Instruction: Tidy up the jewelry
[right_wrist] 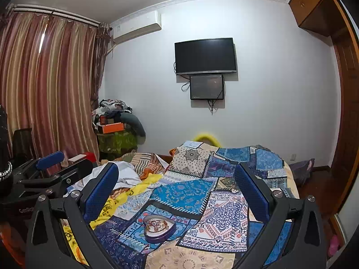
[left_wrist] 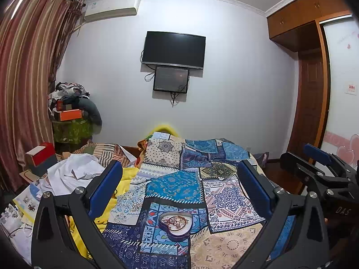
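Left wrist view: my left gripper (left_wrist: 179,190) has its 2 blue-padded fingers (left_wrist: 105,188) spread wide, nothing between them, held above the bed. Item 1, a heart-shaped tin (left_wrist: 176,226), lies open on the patchwork quilt (left_wrist: 228,201), low in the frame and between the finger lines, apart from both pads; inside it I see a tangle of reddish-gold jewelry (left_wrist: 174,222), pieces too small to tell apart. Item 2, my right gripper (left_wrist: 318,157), shows at the right edge, its fingers parted, empty. Also logged: crumpled white cloth (left_wrist: 74,172) left of the quilt, a red box (left_wrist: 41,154) beyond it, a wall-mounted TV (left_wrist: 174,49) with a smaller screen (left_wrist: 171,79) beneath, striped curtains (left_wrist: 24,78). Right wrist view: my right gripper (right_wrist: 177,190) is likewise spread wide and holds nothing. The heart-shaped tin (right_wrist: 159,228) sits on the quilt (right_wrist: 224,219) nearer the left finger (right_wrist: 101,192) than the right, touching neither, jewelry (right_wrist: 157,223) inside. The left gripper (right_wrist: 50,168) appears at the left edge, fingers apart. The TV (right_wrist: 205,55) and curtains (right_wrist: 49,89) recur.
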Motion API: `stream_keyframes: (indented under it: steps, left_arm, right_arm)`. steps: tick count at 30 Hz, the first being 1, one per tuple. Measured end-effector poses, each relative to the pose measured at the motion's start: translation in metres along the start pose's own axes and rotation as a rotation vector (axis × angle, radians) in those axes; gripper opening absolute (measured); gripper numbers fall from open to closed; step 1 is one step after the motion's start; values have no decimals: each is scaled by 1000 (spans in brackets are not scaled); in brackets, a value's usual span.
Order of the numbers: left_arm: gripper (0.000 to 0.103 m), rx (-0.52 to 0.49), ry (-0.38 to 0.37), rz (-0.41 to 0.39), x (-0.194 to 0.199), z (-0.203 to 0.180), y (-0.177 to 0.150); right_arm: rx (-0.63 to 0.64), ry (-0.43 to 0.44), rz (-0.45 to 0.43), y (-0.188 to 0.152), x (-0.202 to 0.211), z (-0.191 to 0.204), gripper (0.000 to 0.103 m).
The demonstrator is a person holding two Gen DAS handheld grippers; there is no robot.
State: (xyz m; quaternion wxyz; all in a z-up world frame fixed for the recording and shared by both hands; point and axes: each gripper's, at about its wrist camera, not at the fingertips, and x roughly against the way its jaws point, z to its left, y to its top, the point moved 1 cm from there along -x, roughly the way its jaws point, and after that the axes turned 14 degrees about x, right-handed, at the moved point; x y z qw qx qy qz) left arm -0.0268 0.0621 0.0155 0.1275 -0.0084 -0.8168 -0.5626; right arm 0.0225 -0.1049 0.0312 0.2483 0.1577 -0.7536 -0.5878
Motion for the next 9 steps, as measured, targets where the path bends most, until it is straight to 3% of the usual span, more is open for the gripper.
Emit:
stream_keyframes:
  steps: [9]
  left_arm:
    - [103,-1,1,2,-1,3,0]
  right_arm:
    - [-3,0,16,-4,-5,-1,102]
